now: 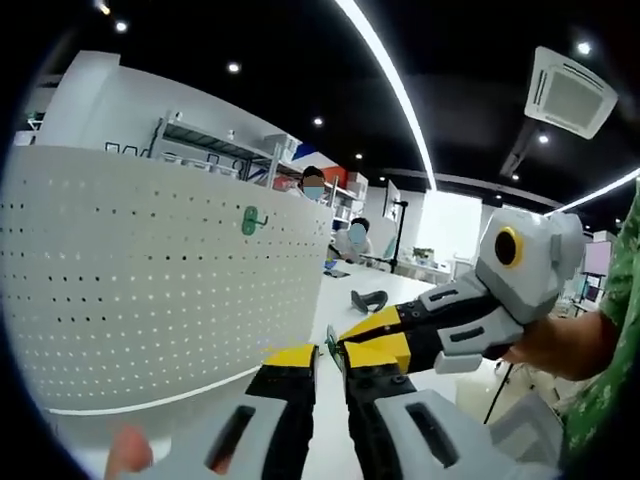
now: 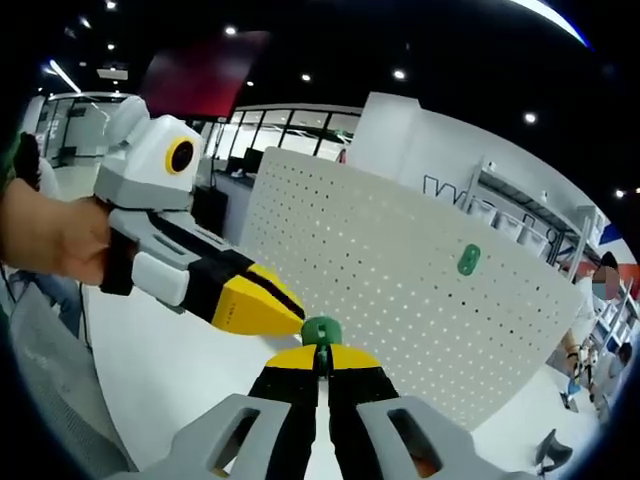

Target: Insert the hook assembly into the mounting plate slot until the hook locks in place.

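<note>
A green hook [image 2: 321, 331] is pinched between the closed tips of the right gripper [image 2: 322, 352], held out toward the white pegboard [image 2: 400, 290] so it can be lined up with a slot. The left gripper [image 1: 330, 352] is drawn narrow, its tips touching the same green piece at 12 o'clock, apparently to steady it. Another green hook [image 1: 251, 220] is already mounted on the board at 10 o'clock.
</note>
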A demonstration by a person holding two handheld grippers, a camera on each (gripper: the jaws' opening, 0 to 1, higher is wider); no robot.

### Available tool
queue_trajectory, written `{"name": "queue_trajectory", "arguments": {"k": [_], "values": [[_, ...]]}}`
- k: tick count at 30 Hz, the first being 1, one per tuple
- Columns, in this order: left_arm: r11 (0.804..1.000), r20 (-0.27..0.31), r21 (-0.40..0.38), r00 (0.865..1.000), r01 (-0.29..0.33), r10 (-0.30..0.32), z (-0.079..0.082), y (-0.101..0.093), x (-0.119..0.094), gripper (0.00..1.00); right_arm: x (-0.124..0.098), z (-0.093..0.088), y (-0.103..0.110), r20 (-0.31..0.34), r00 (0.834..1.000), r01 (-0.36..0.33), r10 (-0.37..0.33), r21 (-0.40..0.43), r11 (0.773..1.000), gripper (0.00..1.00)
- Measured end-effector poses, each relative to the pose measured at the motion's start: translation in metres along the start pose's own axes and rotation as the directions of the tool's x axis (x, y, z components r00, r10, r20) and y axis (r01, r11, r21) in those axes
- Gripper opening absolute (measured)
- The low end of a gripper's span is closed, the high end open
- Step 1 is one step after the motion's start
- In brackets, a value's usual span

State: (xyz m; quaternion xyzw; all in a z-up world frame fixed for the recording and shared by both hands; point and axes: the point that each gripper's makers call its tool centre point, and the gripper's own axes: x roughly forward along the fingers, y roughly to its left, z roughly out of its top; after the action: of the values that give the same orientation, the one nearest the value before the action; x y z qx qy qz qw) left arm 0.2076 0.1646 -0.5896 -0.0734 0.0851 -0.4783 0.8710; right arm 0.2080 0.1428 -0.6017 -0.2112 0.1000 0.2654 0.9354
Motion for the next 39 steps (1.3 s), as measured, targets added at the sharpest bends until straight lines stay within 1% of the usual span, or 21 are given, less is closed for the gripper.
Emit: {"name": "queue_trajectory", "arguments": {"k": [1, 4, 6, 8, 10, 14, 17, 20, 21, 23, 25, 26, 27, 28, 29, 31, 33, 36, 39], "values": [[1.000, 0.002, 0.005, 1.000, -0.001, 0.001, 0.001, 0.000, -0.001, 0.17, 0.000, 0.000, -0.001, 0.000, 1.000, 0.005, -0.005, -0.001, 1.000, 0.00], [0.999, 0.003, 0.039, 1.000, -0.003, 0.003, 0.001, 0.001, -0.005, 0.17, 0.000, -0.002, -0.006, -0.001, 1.000, 0.016, -0.016, 0.011, 1.000, 0.01], [0.999, 0.006, 0.042, 1.000, -0.005, 0.005, 0.000, 0.002, -0.007, 0.22, -0.001, -0.003, -0.008, -0.003, 1.000, 0.020, -0.020, 0.021, 1.000, 0.01], [0.998, 0.013, 0.068, 1.000, -0.011, 0.010, 0.000, 0.002, -0.008, 0.27, -0.002, -0.004, -0.010, -0.002, 1.000, 0.025, -0.025, 0.028, 0.999, 0.01], [0.996, 0.000, 0.088, 1.000, -0.009, 0.009, -0.003, 0.000, -0.009, 0.31, -0.002, -0.004, -0.011, -0.003, 1.000, 0.026, -0.026, 0.034, 0.999, 0.01], [0.992, -0.004, 0.128, 1.000, -0.010, 0.011, -0.004, -0.003, -0.009, 0.40, -0.002, -0.003, -0.012, -0.001, 1.000, 0.030, -0.030, 0.038, 0.999, 0.01], [0.992, 0.005, 0.127, 1.000, 0.014, -0.014, -0.002, -0.007, -0.009, 0.48, -0.003, -0.003, -0.013, 0.001, 0.999, 0.032, -0.032, 0.043, 0.999, 0.01], [0.992, 0.005, 0.117, 0.999, 0.048, -0.049, -0.002, -0.014, -0.009, 0.65, -0.004, -0.004, -0.015, 0.000, 0.999, 0.034, -0.034, 0.048, 0.998, 0.01], [0.991, 0.003, 0.117, 0.998, 0.058, -0.058, -0.003, -0.016, -0.009, 0.73, -0.004, -0.004, -0.016, 0.001, 0.999, 0.036, -0.036, 0.051, 0.998, 0.01], [0.988, -0.008, 0.120, 0.995, 0.098, -0.098, -0.005, -0.023, -0.009, 0.81, -0.005, -0.004, -0.017, 0.001, 0.999, 0.037, -0.037, 0.058, 0.998, 0.01], [0.985, -0.028, 0.103, 0.991, 0.135, -0.133, -0.010, -0.030, -0.010, 0.92, -0.005, -0.005, -0.018, 0.001, 0.999, 0.038, -0.038, 0.064, 0.997, 0.01], [0.986, -0.037, 0.081, 0.989, 0.146, -0.144, -0.012, -0.033, -0.009, 1.00, -0.005, -0.005, -0.018, 0.001, 0.999, 0.038, -0.038, 0.071, 0.997, 0.01], [0.987, -0.063, 0.059, 0.988, 0.147, -0.143, -0.017, -0.033, -0.010, 1.00, -0.004, -0.006, -0.019, 0.001, 0.999, 0.039, -0.039, 0.074, 0.996, 0.01], [0.986, -0.055, 0.072, 0.988, 0.150, -0.146, -0.017, -0.033, -0.009, 1.00, -0.004, -0.006, -0.020, 0.000, 0.999, 0.042, -0.042, 0.076, 0.996, 0.01], [0.983, -0.076, 0.085, 0.985, 0.160, -0.154, -0.021, -0.035, -0.009, 1.00, -0.004, -0.006, -0.020, 0.001, 0.999, 0.044, -0.044, 0.080, 0.996, 0.01], [0.980, -0.099, 0.114, 0.983, 0.165, -0.154, -0.026, -0.037, -0.009, 1.00, -0.004, -0.007, -0.021, 0.000, 0.999, 0.047, -0.047, 0.090, 0.995, 0.01], [0.978, -0.097, 0.127, 0.984, 0.163, -0.152, -0.026, -0.040, -0.010, 1.00, -0.004, -0.009, -0.023, -0.004, 0.998, 0.056, -0.056, 0.104, 0.993, 0.01], [0.980, -0.093, 0.114, 0.984, 0.163, -0.153, -0.026, -0.040, -0.010, 1.00, -0.003, -0.009, -0.027, -0.001, 0.997, 0.072, -0.072, 0.134, 0.988, 0.01], [0.980, -0.093, 0.120, 0.985, 0.159, -0.148, -0.027, -0.039, -0.011, 1.00, -0.003, -0.008, -0.029, 0.003, 0.996, 0.083, -0.084, 0.151, 0.985, 0.01]]}}
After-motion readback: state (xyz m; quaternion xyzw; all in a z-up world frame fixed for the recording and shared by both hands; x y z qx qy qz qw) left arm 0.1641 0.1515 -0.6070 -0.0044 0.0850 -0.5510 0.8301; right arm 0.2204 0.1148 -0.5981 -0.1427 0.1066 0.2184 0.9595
